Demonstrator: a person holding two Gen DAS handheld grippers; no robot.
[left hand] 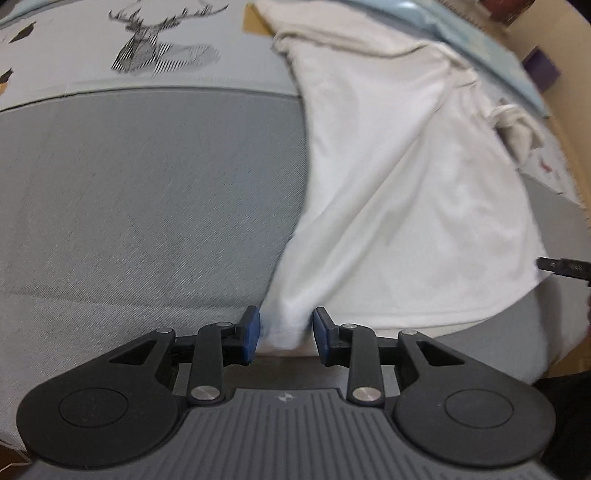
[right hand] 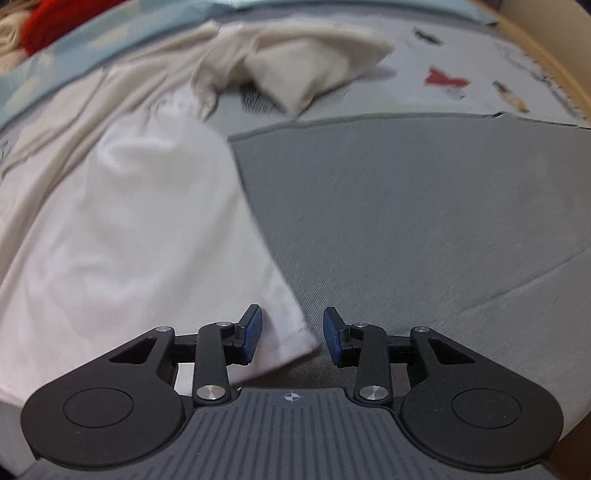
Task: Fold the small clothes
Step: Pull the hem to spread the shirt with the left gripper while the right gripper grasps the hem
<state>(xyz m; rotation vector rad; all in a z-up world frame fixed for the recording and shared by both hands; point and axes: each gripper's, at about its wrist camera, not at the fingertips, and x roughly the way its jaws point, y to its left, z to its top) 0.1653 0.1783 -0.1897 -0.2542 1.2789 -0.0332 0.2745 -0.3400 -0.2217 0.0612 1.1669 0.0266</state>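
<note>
We have both hem corners of the white garment [left hand: 399, 192] between part-open fingers: left gripper [left hand: 286, 334], right gripper [right hand: 291, 336], neither pinching. We should close squarely before lifting.

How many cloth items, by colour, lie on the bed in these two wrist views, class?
White garment: 1
Cream folded cloth: 1
Red cloth, at the far edge: 1
Total: 3
</note>
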